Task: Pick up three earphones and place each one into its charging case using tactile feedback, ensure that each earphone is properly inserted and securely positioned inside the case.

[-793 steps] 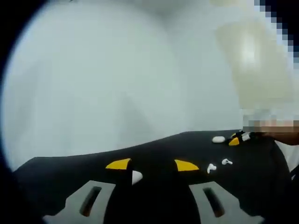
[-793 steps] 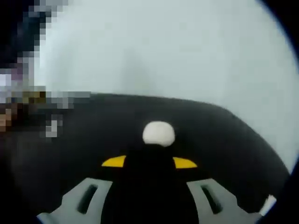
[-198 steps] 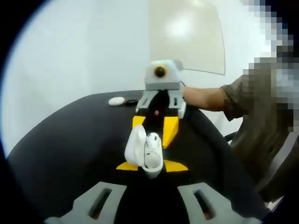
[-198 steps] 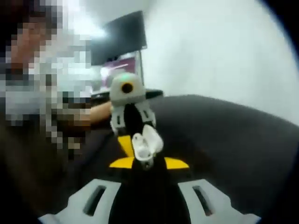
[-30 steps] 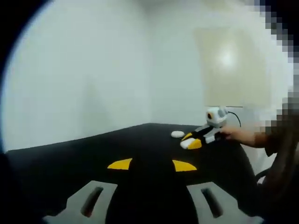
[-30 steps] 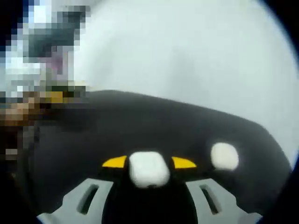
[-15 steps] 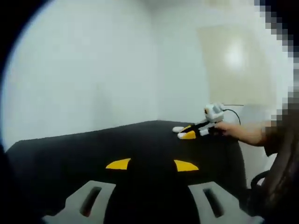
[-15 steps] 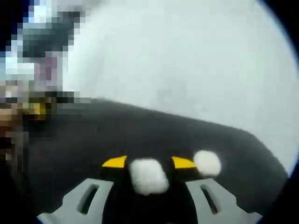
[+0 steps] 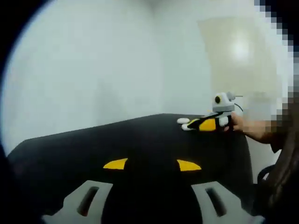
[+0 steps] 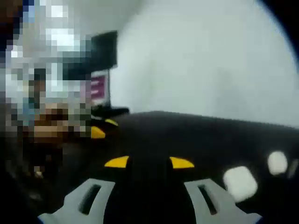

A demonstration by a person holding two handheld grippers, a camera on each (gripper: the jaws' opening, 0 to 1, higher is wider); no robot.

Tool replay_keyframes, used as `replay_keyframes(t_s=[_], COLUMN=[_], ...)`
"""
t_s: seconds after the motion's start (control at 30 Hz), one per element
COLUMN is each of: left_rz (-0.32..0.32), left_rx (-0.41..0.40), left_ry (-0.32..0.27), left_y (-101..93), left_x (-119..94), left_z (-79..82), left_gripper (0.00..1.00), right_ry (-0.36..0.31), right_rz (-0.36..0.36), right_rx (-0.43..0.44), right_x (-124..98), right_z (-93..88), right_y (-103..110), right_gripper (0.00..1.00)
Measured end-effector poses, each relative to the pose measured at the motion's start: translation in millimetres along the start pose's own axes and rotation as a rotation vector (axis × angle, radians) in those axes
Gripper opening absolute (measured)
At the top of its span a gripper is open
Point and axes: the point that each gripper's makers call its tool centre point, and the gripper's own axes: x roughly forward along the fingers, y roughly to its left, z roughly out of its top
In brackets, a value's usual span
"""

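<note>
My right tongs have just let go of the closed case, which now sits on the worktop off to their right beside another case, both tongs gaping empty, left tongs idle, so that earphone looks stowed.

Table: black, matt, faintly cloth-like top. Cases: white, smooth plastic, finish blurred. Left gripper and right gripper: grey matt plastic jaws with yellow tips. Wall: pale, smooth, matt. Screen: dark, glossy.
</note>
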Motion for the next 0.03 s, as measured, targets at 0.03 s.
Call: replay_keyframes(t_s=[0.03], left_rz=[0.024], left_rx=[0.027], left_ry=[0.025], left_y=[3.4], left_x=[-0.9], left_z=[-5.1], left_gripper=[0.33], right_ry=[0.014], right_rz=[-0.007], right_rx=[-0.003], right_x=[0.3], right_z=[-3.2], right_y=[0.5], right_gripper=[0.33])
